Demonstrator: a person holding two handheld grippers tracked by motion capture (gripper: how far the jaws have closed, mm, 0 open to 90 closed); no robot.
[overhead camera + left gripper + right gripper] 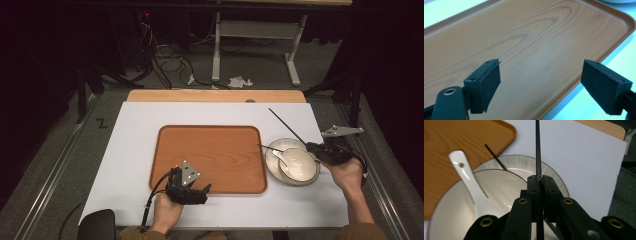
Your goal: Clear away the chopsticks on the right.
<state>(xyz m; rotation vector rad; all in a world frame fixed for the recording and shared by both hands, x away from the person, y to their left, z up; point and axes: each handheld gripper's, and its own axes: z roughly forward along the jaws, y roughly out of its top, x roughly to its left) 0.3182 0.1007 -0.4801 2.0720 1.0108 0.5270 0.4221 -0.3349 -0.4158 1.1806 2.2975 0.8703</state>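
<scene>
High view: my right gripper (pixel 320 148) lifts one black chopstick (pixel 287 125) over the bowl (pixel 299 165); I should keep it level toward the tray (pixel 210 157).

Left gripper view: my jaws gape wide, empty, above that tray.

Right gripper view: jaws pinch the chopstick mid-shaft; a second chopstick (pixel 496 157) rests on the bowl's rim.

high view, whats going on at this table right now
A person works with two tools. The right hand-held gripper is shut on a black chopstick above a bowl holding a white spoon; the bowl sits on a plate. The left hand-held gripper hovers open over the wooden tray.
</scene>
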